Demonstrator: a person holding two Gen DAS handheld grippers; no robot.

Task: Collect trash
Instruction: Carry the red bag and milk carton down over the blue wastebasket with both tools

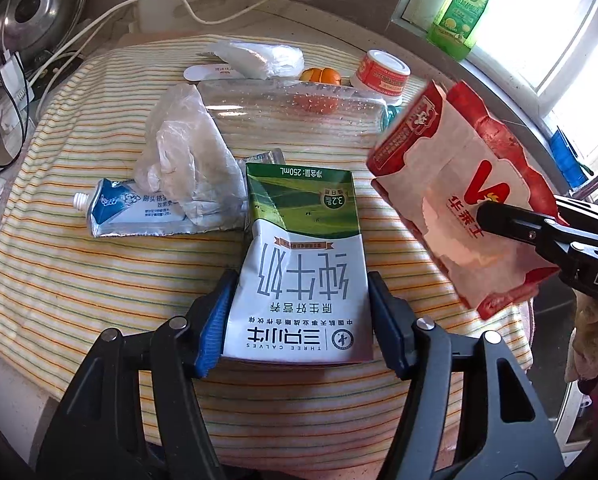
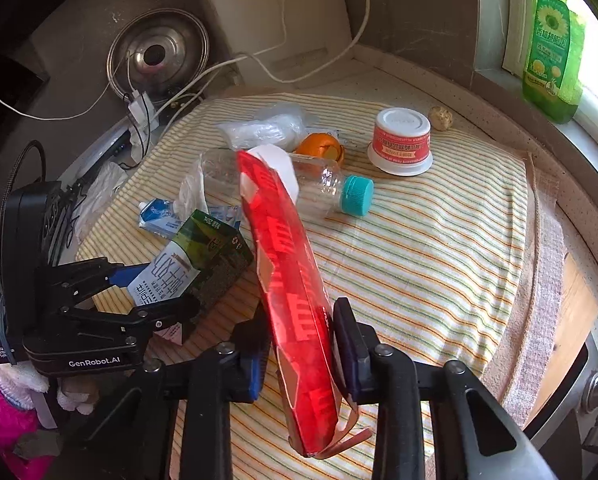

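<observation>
Found the left gripper low over the striped cloth, jaws about half spread and set astride the near end of a green-and-white milk carton. Noted a blue pad against each long side of the carton, so a grip on it, with the carton lying flat on the cloth and its green end pointing away. Found the right gripper nearly closed, pinching a red-and-white paper food bag by its lower part. Saw the bag lifted clear of the cloth, tilted, open end up, just to the right of the carton.

Counted more trash farther back on the cloth. Spotted a squeezed toothpaste tube left of the carton, with a crumpled clear plastic bag lying partly over it. Picked out a clear plastic bottle on its side behind them, teal cap to the right. Made out an orange peel and a second plastic wrapper just beyond the bottle. Saw a red-labelled white tub upside down to the right. Noticed a green detergent bottle on the window sill.
</observation>
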